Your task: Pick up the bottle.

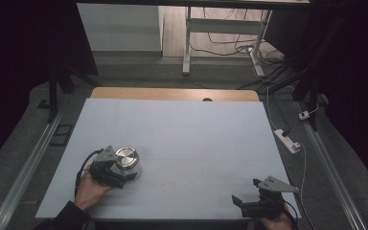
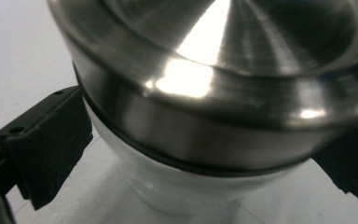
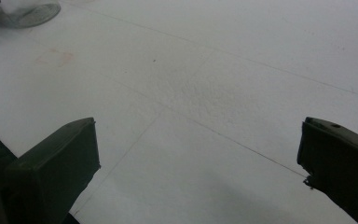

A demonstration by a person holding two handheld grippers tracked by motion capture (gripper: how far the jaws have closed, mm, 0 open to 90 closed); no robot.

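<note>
A glass jar with a shiny metal lid stands on the pale board at the left front. My left gripper is shut on the jar, and a hand holds it from the near side. In the left gripper view the lid and glass body of the jar loom close, with a black jaw against each side. My right gripper rests open near the front right edge, jaws wide apart over bare board. The jar's base appears far off in the right gripper view.
A wooden table edge runs along the back of the board. A power strip and cables lie on the floor to the right. White desk legs stand beyond the table.
</note>
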